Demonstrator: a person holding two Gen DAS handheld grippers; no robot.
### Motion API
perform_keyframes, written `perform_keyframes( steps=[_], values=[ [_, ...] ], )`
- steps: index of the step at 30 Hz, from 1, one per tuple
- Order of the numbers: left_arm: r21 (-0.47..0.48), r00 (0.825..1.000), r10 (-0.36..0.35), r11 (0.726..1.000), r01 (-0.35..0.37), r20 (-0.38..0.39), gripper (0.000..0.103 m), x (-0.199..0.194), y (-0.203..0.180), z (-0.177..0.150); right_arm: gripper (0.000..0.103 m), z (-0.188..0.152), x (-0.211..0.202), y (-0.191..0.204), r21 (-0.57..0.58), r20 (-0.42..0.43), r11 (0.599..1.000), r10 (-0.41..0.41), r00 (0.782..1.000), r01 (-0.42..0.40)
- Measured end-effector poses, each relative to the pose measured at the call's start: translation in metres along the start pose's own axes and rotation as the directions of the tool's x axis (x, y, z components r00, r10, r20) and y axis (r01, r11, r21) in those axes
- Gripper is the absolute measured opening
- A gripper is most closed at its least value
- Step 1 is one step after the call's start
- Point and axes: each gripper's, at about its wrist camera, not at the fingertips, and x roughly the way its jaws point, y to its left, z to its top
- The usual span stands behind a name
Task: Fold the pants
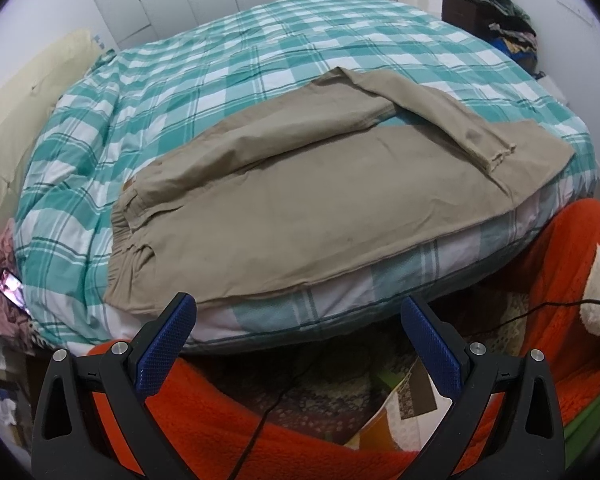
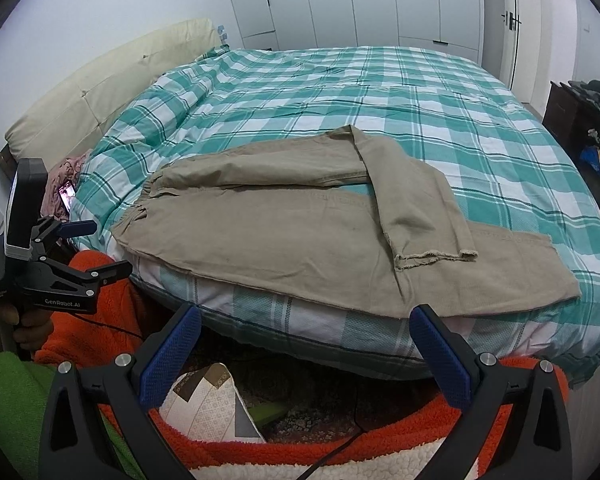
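Observation:
Khaki pants lie flat along the near edge of the bed, waistband at the left. The far leg is bent back, its hem resting across the near leg on the right. The pants also show in the right wrist view. My left gripper is open and empty, held in front of the bed edge below the pants. My right gripper is open and empty, just below the mattress edge under the pants. The left gripper also shows at the left of the right wrist view.
The bed has a teal and white checked cover and a cream headboard at the left. A lit phone lies on pink cloth beside the bed. A dark dresser with piled clothes stands far right. White wardrobes line the back wall.

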Motion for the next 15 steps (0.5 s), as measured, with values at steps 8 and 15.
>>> perform_keyframes(
  steps=[8, 15],
  values=[
    [-0.009, 1.000, -0.017, 1.000, 0.017, 0.008, 0.102, -0.002, 0.002, -0.001, 0.103, 0.002, 0.001, 0.002, -0.001, -0.004, 1.000, -0.018, 1.000, 0.018],
    [-0.034, 0.999, -0.042, 0.999, 0.042, 0.022, 0.102, -0.004, 0.004, 0.001, 0.103, 0.016, -0.004, 0.005, -0.004, 0.009, 0.996, -0.085, 0.996, 0.085]
  ],
)
